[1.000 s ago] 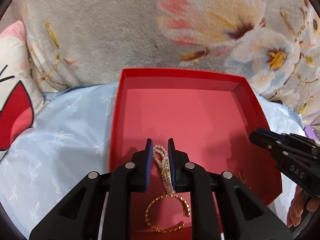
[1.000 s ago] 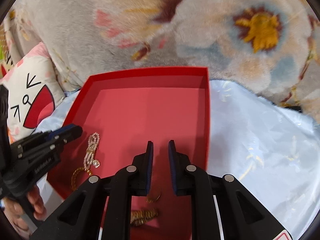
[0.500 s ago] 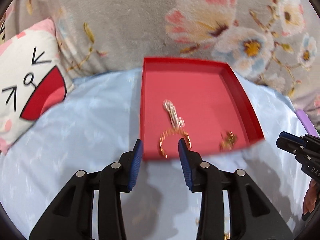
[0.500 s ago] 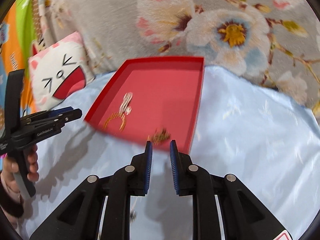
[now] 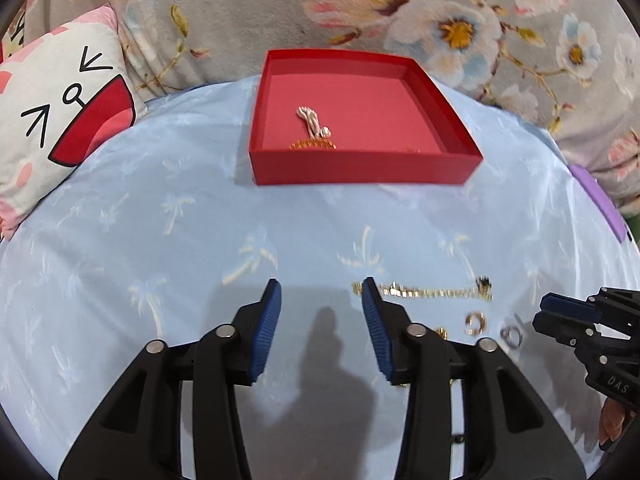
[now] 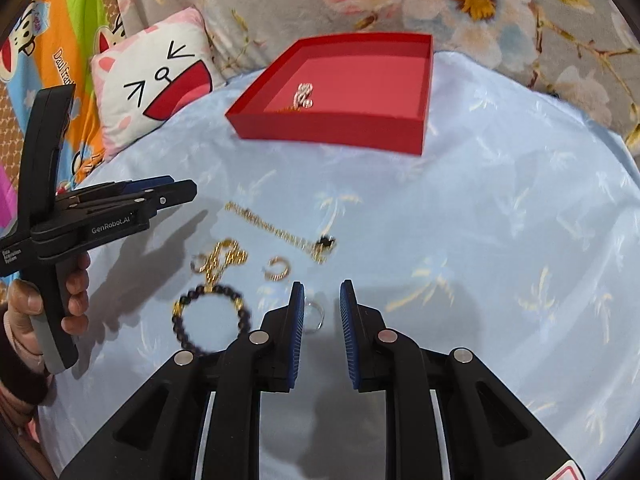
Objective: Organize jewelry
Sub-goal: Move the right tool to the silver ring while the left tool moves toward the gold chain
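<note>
A red tray [image 5: 360, 168] [image 6: 328, 132] sits at the far side of the light blue cloth and holds a pearl piece [image 5: 313, 122] [image 6: 304, 95] and a gold bangle [image 5: 313, 145]. Loose jewelry lies on the cloth nearer me: a gold chain [image 5: 424, 291] [image 6: 276, 230], a small gold hoop [image 5: 476, 322] [image 6: 276, 269], a silver ring [image 5: 512, 336] [image 6: 314, 316], a gold tangle [image 6: 222, 260] and a dark bead bracelet [image 6: 208, 316]. My left gripper [image 5: 321, 328] [image 6: 176, 192] is open and empty. My right gripper [image 6: 322, 334] [image 5: 540, 316] is open over the silver ring.
A cat-face pillow [image 5: 56, 120] [image 6: 156, 84] lies at the left. A grey floral blanket [image 5: 460, 20] rises behind the tray. A purple object [image 5: 596, 200] sits at the cloth's right edge.
Both grippers pulled back from the tray toward the near side of the cloth. The left let go of the pearl piece, now lying in the tray. Both jaws have opened wider.
</note>
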A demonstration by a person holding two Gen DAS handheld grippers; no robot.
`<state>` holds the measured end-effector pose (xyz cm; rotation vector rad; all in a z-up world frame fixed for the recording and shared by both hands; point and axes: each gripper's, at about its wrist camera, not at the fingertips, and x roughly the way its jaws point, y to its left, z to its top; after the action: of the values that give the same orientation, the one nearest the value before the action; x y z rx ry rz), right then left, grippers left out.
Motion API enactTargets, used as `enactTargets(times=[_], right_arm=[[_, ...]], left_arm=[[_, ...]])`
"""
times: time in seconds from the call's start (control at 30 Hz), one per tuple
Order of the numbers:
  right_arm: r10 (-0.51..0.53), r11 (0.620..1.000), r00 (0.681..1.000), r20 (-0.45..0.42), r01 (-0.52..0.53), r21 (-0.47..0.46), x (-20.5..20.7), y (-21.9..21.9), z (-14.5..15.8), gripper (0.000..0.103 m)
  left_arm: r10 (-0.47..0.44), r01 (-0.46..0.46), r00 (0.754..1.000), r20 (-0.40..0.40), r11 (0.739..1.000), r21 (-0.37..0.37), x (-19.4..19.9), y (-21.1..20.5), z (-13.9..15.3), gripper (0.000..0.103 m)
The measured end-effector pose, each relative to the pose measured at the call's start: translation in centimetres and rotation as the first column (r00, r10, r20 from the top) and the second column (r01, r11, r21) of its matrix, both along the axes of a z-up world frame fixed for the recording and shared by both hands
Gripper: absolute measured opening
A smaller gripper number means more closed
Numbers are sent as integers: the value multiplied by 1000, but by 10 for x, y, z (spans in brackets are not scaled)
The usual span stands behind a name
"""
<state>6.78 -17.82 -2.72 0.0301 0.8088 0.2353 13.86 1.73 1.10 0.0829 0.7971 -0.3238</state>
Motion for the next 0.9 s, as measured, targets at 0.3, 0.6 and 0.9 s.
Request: enactTargets(times=[0.3, 0.6, 0.9], right_arm=[[8, 1000, 1000, -17, -9, -21, -3, 15, -18, 28], [13, 996, 1000, 0, -13, -90, 4, 24, -20, 27], [-11, 995, 1000, 12, 12, -103, 2, 21, -20, 18]], left_arm=[[-1, 1, 1000, -23, 1000, -21, -14, 5, -20, 46], [-7, 4, 999, -43, 998, -58, -12, 9, -23, 48], [-60, 58, 998, -36, 997, -48, -25, -2, -22, 52]])
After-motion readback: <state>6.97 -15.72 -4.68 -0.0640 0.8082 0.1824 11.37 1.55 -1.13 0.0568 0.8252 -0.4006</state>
